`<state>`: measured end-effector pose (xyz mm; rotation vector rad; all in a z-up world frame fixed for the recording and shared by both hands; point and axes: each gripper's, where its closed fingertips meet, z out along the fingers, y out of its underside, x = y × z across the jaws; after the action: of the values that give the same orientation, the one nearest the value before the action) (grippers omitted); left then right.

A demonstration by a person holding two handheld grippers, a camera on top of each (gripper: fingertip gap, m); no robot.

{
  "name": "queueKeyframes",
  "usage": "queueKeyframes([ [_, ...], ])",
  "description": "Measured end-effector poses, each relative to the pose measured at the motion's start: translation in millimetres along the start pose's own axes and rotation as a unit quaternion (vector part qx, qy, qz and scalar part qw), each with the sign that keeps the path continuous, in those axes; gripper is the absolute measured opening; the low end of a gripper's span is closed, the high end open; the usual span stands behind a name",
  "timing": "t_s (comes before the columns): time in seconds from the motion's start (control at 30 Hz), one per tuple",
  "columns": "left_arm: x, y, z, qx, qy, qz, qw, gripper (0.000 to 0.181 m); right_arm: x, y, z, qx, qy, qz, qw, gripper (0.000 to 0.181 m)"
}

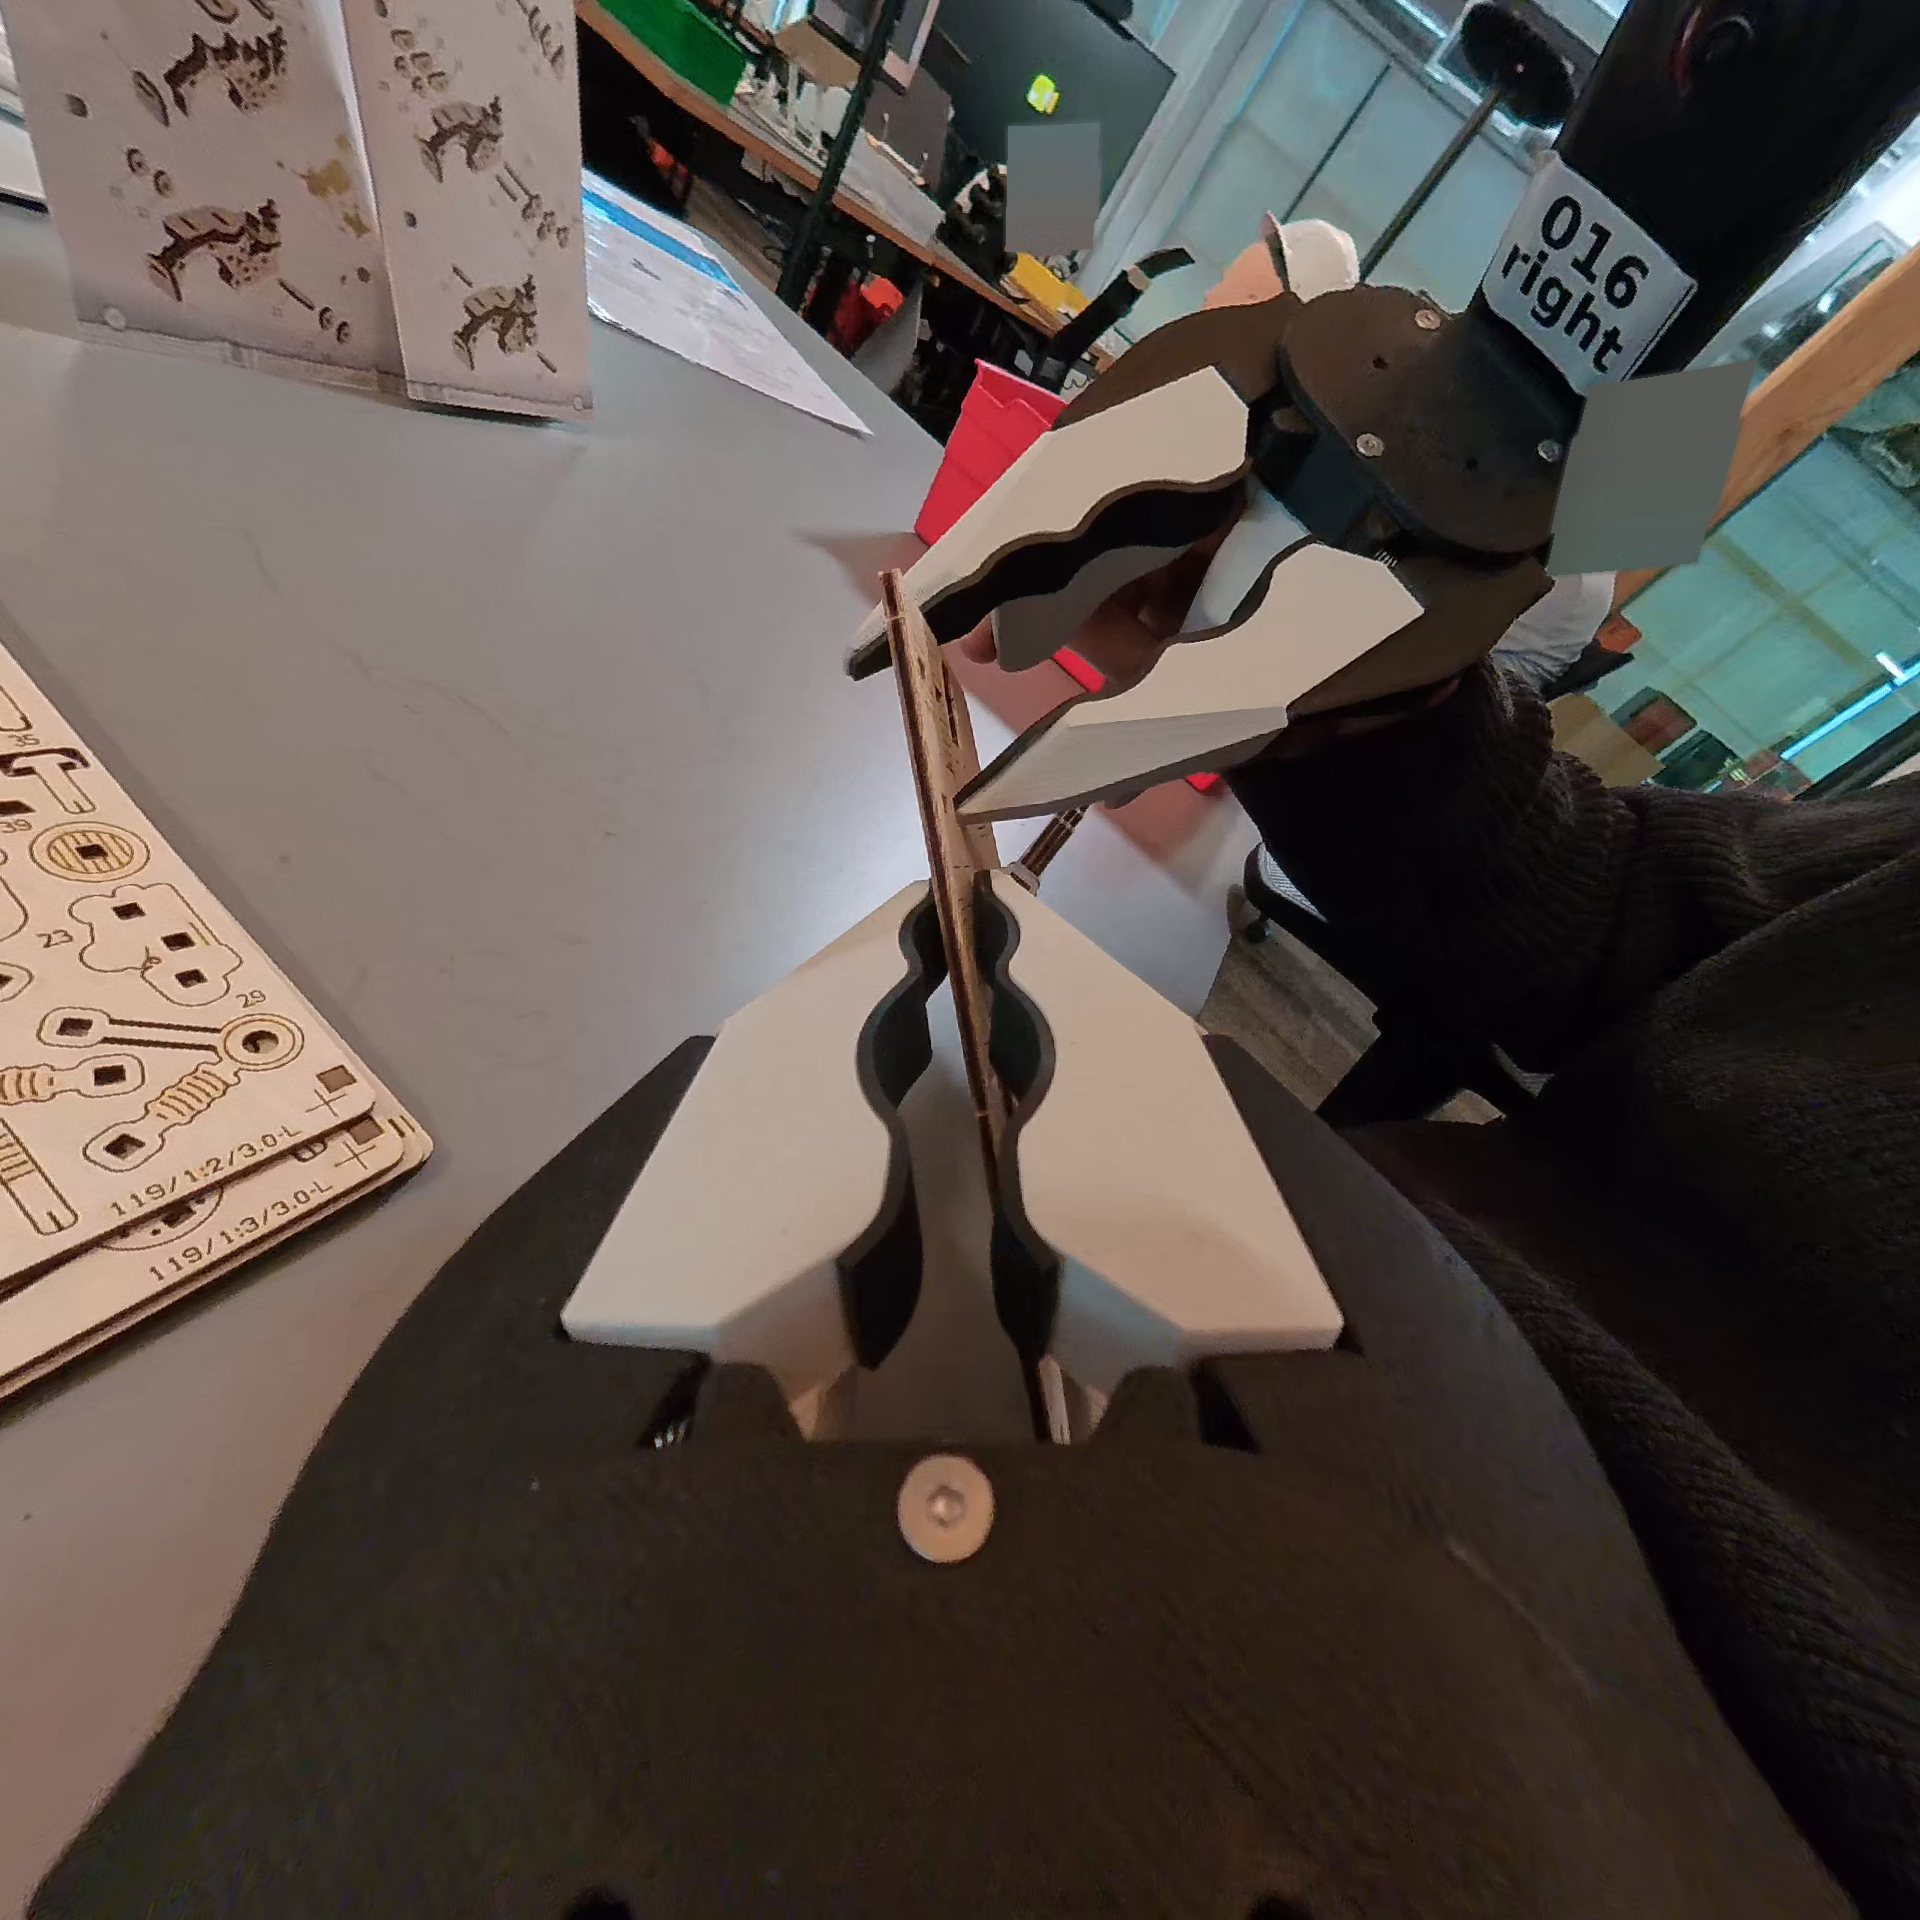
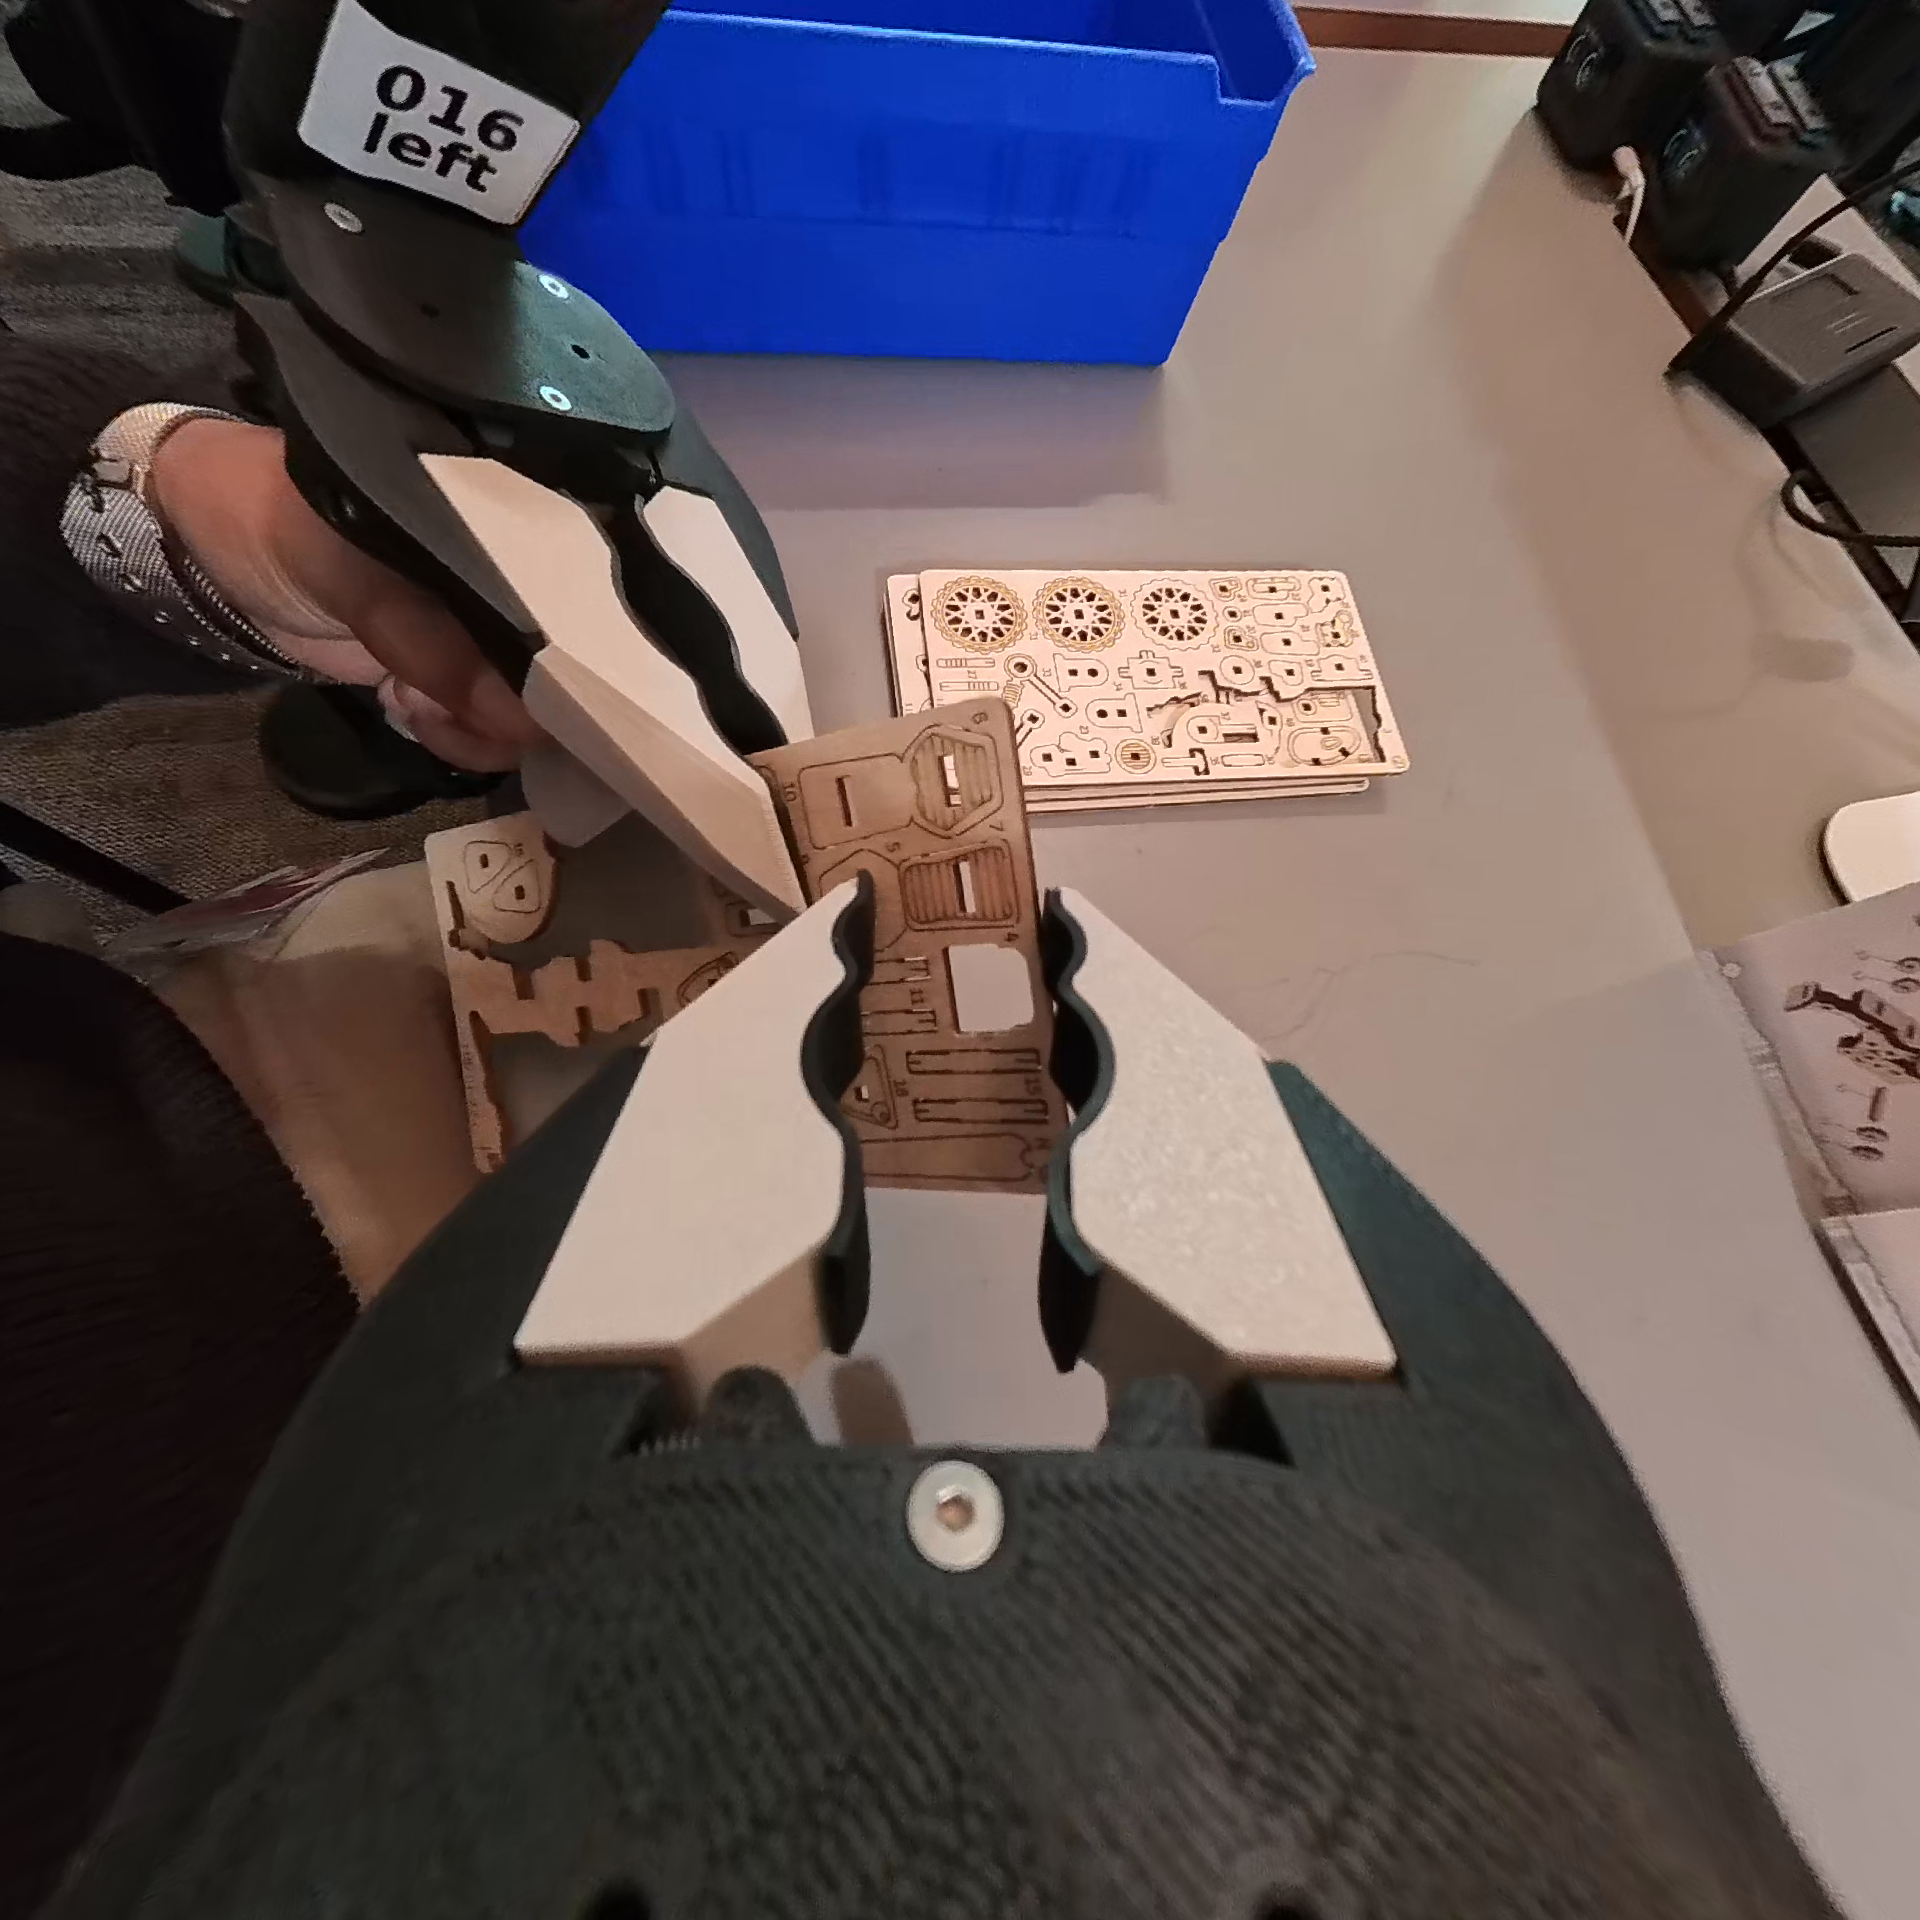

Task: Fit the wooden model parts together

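Right wrist view: grey tabletop (image 2: 1455, 520) carries a blue plastic bin (image 2: 883, 187) at twelve o'clock. Left gripper (image 1: 961, 914) clamps the thin laser-cut wooden parts sheet (image 2: 935, 935) upright; right gripper (image 2: 951, 904) hangs spread, sheet between its fingers.

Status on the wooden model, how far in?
Early. Done: a few parts are already punched out of the held wooden sheet. In hand: left gripper clamps that sheet upright; right gripper is open, closing in on it. Left: nothing assembled is visible, and the stacked sheets remain mostly full.
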<state>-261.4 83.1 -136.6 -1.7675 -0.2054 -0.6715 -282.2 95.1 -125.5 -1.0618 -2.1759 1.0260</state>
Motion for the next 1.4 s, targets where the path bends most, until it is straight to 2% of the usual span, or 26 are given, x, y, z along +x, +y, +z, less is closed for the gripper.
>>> queueKeyframes([
  [0.07, 3, 2, 5, -0.006, -0.002, -0.003, 1.0, 0.003, 8, 7, 4, -0.019, 0.036, -0.024, 0.999, 0.02],
  [0.13, -4, 9, 9, -0.026, -0.029, 0.01, 0.999, 0.005, 15, 14, 11, -0.035, 0.086, -0.073, 0.993, 0.02],
  [0.17, -1, 3, 7, -0.015, -0.007, -0.023, 1.0, 0.003, 15, 11, 10, -0.026, 0.085, -0.058, 0.994, 0.021],
  [0.23, 1, -4, 7, 0.007, -0.001, -0.026, 1.0, 0.002, 18, 4, 3, -0.021, 0.08, -0.037, 0.996, 0.026],
  [0.5, -7, 1, 11, -0.001, -0.007, -0.041, 0.999, 0.003, 22, 12, 6, -0.051, 0.098, -0.055, 0.992, 0.03],
  [0.83, -2, 2, 11, 0.008, 0.022, -0.071, 0.997, 0.002, 25, 13, 1, -0.049, 0.092, -0.047, 0.993, 0.048],
  [0.93, -13, -1, 5, 0.018, 0.007, -0.085, 0.996, 0.002, 30, 9, -6, -0.04, 0.099, -0.05, 0.993, 0.05],
  [1.1, -38, -29, -22, 0.104, -0.023, -0.128, 0.986, 0.001, 45, 2, -26, -0.023, 0.127, -0.046, 0.991, 0.051],
  [1.27, -67, -67, -43, 0.154, -0.058, -0.146, 0.975, 0.002, 52, -3, -39, 0.005, 0.135, -0.036, 0.99, 0.05],
  [1.33, -86, -87, -50, 0.161, -0.085, -0.151, 0.972, 0.002, 53, -3, -40, 0.008, 0.136, -0.038, 0.99, 0.05],
  [1.4, -115, -95, -49, 0.122, -0.126, -0.153, 0.973, 0.001, 53, -1, -40, 0.003, 0.139, -0.039, 0.99, 0.05],
])
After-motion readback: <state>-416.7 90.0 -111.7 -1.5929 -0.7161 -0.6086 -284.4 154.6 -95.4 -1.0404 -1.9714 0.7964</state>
